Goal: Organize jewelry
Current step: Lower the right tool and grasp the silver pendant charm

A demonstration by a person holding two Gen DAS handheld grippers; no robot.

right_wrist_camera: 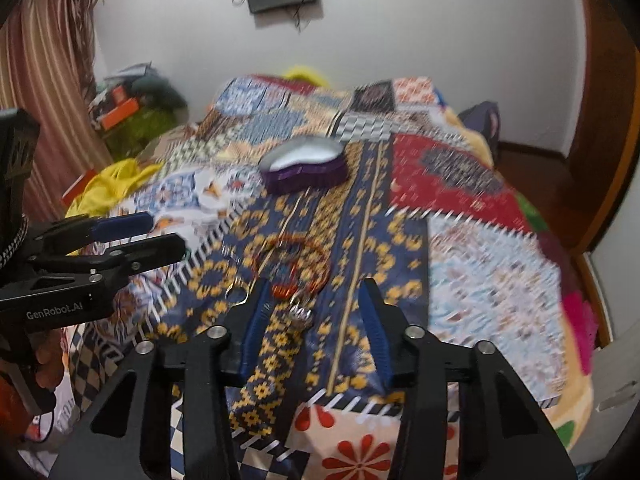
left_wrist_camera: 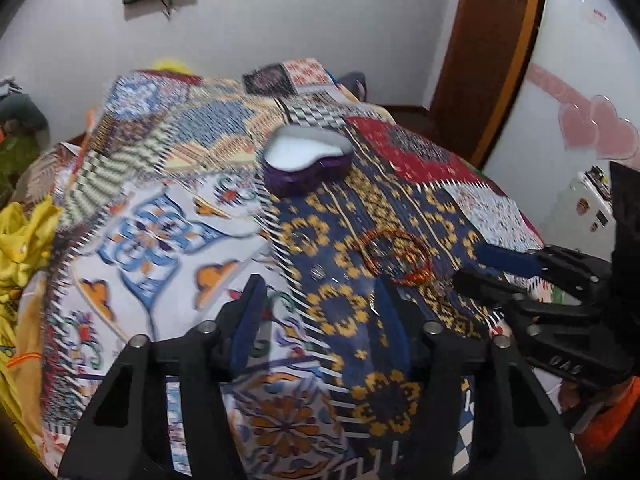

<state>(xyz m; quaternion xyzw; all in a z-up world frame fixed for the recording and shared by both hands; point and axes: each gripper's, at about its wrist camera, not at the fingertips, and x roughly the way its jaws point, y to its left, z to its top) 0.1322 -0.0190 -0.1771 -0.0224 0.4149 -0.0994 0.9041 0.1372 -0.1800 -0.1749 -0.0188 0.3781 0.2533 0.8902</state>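
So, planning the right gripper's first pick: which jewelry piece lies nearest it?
The small silver piece, sitting between the right gripper's open fingers; the orange beaded loop lies mostly beyond their tips.

Purple heart-shaped box (right_wrist_camera: 303, 168), white lining; orange-red beaded bracelet (right_wrist_camera: 294, 264); patchwork bedspread (right_wrist_camera: 492, 276), navy panel with yellow flowers.

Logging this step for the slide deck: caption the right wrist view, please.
Open right gripper hovers over bangles on the quilt, purple box beyond, left gripper alongside.
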